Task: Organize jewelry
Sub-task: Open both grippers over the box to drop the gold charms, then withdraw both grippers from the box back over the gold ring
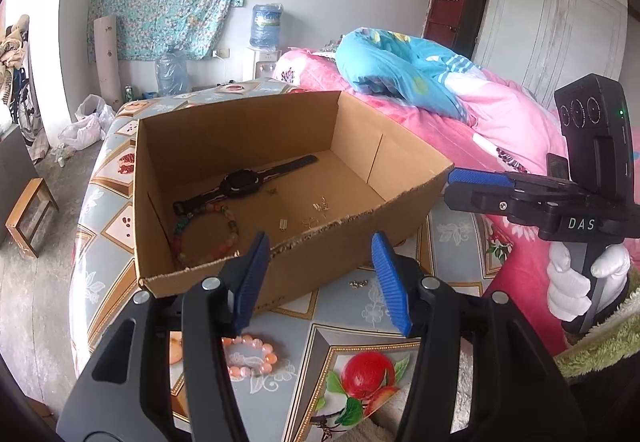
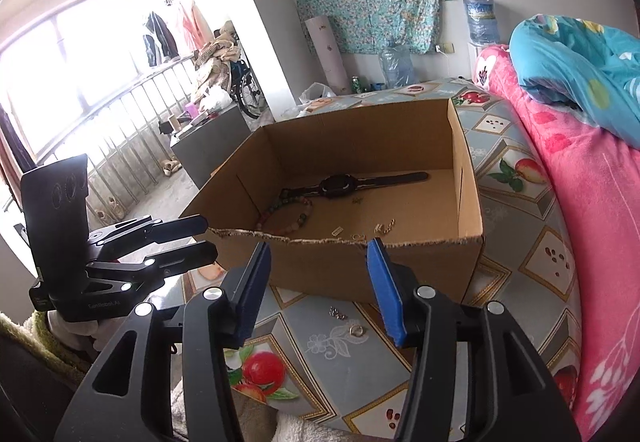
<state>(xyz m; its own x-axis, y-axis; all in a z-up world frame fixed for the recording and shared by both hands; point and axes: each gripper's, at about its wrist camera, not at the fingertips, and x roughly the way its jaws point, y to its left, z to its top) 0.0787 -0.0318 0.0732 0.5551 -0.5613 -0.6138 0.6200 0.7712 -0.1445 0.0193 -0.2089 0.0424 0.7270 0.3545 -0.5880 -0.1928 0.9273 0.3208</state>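
One pink bead bracelet [image 1: 250, 356] is lying on the patterned cover [image 1: 360, 306], just under the left gripper [image 1: 320, 278], whose fingers are standing apart, holding nothing. It looks light and slippery; pinching across the beads seems best.

Two tiny pieces, a ring [image 2: 356, 330] and a small clasp [image 2: 338, 313], are lying between the right gripper [image 2: 320, 282]'s spread, empty fingers, before the cardboard box [image 2: 360, 270].

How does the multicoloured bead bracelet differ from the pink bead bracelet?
The multicoloured bead bracelet lies inside the brown cardboard box, beside the black wristwatch; the pink bead bracelet lies outside it on the patterned cloth. The first mixes green, red and orange beads and looks larger; the second is one peach-pink shade. Both are closed bead loops lying flat.
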